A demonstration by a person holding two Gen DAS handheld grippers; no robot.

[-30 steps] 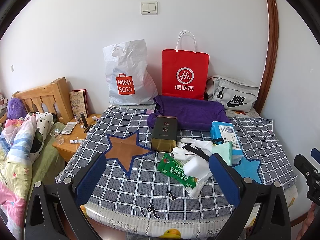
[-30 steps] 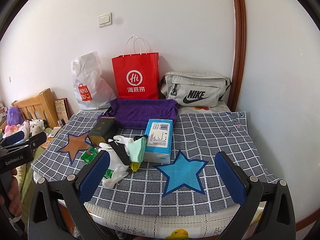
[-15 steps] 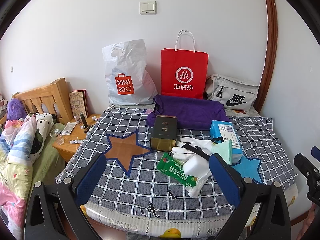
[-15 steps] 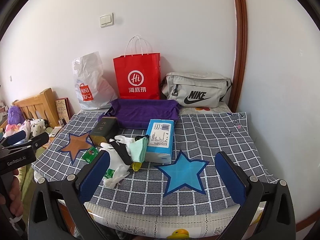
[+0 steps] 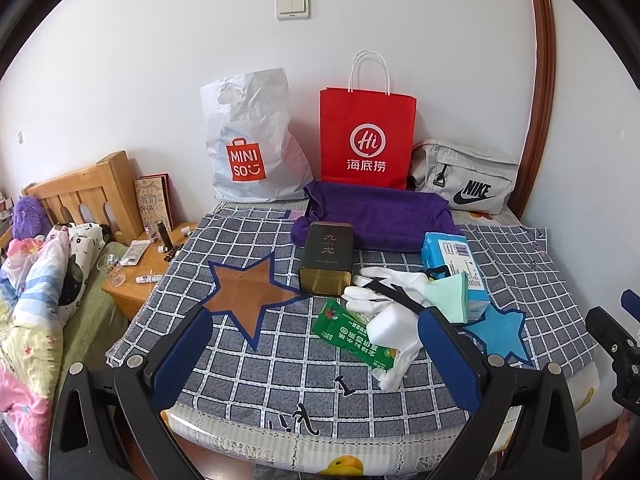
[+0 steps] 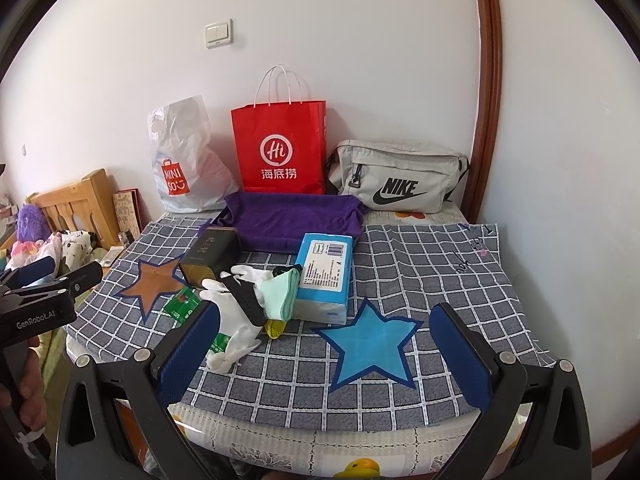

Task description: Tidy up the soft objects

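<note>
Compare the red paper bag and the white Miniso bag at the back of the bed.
The red paper bag stands stiff and squared with sharp edges; the white Miniso bag is crumpled plastic that sags and bulges. The red one has thin white cord handles sticking up; the white one has a die-cut hand hole. The red bag carries a white round logo, the white bag an orange one. Both lean upright against the wall behind the purple towel.

MINISO on white bag (image 5: 256,152); Hi on red bag (image 5: 366,136); NIKE on pouch (image 5: 466,182); possibly GenRobot.AI on left hand-held gripper (image 6: 38,304).
</note>
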